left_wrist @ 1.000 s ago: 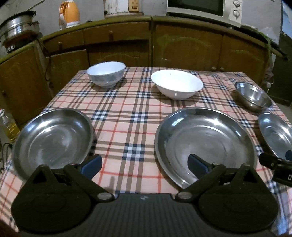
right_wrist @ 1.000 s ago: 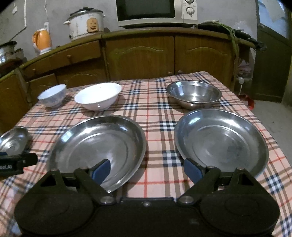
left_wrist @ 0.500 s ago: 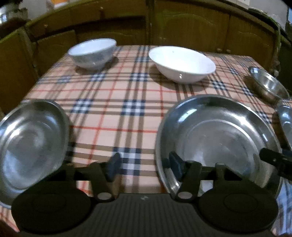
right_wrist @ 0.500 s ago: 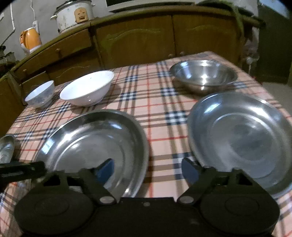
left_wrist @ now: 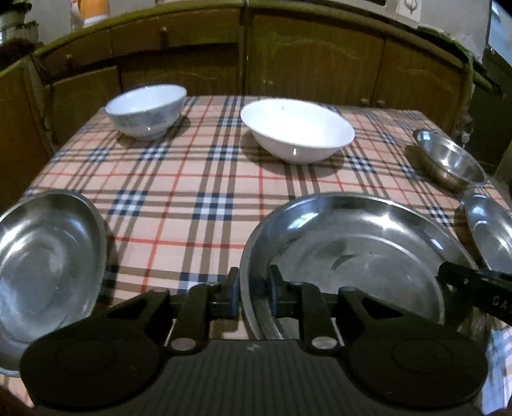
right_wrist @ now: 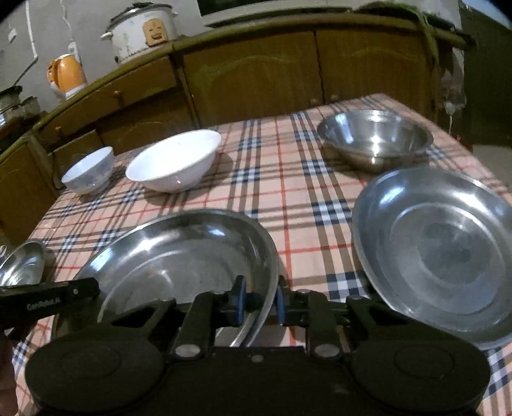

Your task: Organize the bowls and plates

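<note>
Left wrist view, left to right: steel plate (left_wrist: pixel 48 256) at left edge on the plaid tablecloth (left_wrist: pixel 204 179); small patterned bowl (left_wrist: pixel 147 110) upper left; white bowl (left_wrist: pixel 297 129) upper centre; large steel plate (left_wrist: pixel 358 252) lower centre-right; small steel bowl (left_wrist: pixel 451 161) at right; third steel plate (left_wrist: pixel 489 233) at right edge, partly cut off; left gripper (left_wrist: pixel 252 294) has its fingers narrow, pinching the near-left rim of the large steel plate, one pad outside, one inside; tip of the other gripper's finger pokes in at lower right.

Right wrist view: same large steel plate (right_wrist: pixel 179 265) lower centre-left; right gripper (right_wrist: pixel 260 300) clamped on its near-right rim, fingers narrow, rim between the pads; so both grippers grip one plate, opposite sides; patterned bowl (right_wrist: pixel 89 174) and white bowl (right_wrist: pixel 176 164) upper left; steel bowl (right_wrist: pixel 376 139) upper right; another steel plate (right_wrist: pixel 438 256) at right, just beside the gripped one, not touching; rice cooker (right_wrist: pixel 140 30) and orange kettle (right_wrist: pixel 67 75) on the wooden cabinets (right_wrist: pixel 256 73) behind.
</note>
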`<state>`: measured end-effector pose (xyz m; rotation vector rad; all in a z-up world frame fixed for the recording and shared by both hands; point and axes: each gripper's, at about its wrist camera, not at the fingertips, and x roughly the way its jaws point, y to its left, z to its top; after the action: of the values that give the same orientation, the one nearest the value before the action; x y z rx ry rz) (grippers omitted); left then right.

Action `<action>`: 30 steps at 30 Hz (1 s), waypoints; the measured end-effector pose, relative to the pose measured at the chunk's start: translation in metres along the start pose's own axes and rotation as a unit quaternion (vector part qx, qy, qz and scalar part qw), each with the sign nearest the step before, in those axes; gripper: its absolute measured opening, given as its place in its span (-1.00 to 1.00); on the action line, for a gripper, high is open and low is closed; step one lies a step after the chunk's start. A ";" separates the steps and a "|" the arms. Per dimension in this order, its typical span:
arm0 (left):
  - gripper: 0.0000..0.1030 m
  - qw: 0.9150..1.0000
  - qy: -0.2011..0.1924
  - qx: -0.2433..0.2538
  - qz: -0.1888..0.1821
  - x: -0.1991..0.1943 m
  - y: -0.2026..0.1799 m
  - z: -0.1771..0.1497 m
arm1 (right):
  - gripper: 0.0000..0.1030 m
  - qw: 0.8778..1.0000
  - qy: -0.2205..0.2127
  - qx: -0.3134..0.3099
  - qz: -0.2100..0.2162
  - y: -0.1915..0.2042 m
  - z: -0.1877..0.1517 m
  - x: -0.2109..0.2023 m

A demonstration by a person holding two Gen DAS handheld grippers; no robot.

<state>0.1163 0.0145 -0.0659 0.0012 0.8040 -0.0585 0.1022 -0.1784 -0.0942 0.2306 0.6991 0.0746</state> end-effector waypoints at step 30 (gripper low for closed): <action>-0.64 0.996 -0.090 0.000 0.017 -0.100 0.006 0.004 | -0.52 0.996 -0.086 -0.031 0.019 0.033 0.011 -0.098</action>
<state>0.0507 0.0257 0.0089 0.0102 0.6238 -0.0261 0.0349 -0.1628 -0.0172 0.1883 0.5194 0.1104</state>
